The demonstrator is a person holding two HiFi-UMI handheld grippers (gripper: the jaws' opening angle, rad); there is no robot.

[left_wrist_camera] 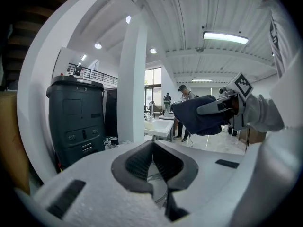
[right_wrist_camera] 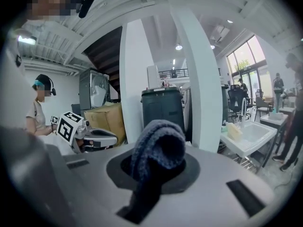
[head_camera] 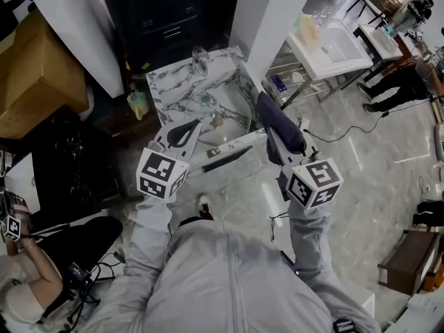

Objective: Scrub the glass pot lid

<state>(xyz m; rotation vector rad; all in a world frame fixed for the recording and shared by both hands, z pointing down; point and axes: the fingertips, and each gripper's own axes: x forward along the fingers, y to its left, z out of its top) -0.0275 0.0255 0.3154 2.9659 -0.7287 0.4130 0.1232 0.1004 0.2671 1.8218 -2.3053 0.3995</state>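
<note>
The clear glass pot lid (head_camera: 225, 125) is held up over the marble sink, hard to make out against it. My left gripper (head_camera: 186, 132) is shut on the lid's left rim. In the left gripper view a thin pane of glass (left_wrist_camera: 156, 176) shows between the closed pads of that gripper (left_wrist_camera: 154, 162). My right gripper (head_camera: 275, 132) is shut on a dark blue knitted cloth (head_camera: 281, 122), which hangs just right of the lid. The cloth (right_wrist_camera: 158, 148) bulges out of the right gripper (right_wrist_camera: 158, 170) and hides its fingertips. Each gripper sees the other: the right one with the cloth (left_wrist_camera: 201, 117), the left one (right_wrist_camera: 90, 138).
A marble counter with a sink (head_camera: 182, 82) lies below the grippers, and a green bottle (head_camera: 137, 104) stands to its left. A white pillar (head_camera: 272, 21) rises at its right. A cardboard box (head_camera: 31, 75) and a dark bin (left_wrist_camera: 75, 122) stand at the left. People are at the far right.
</note>
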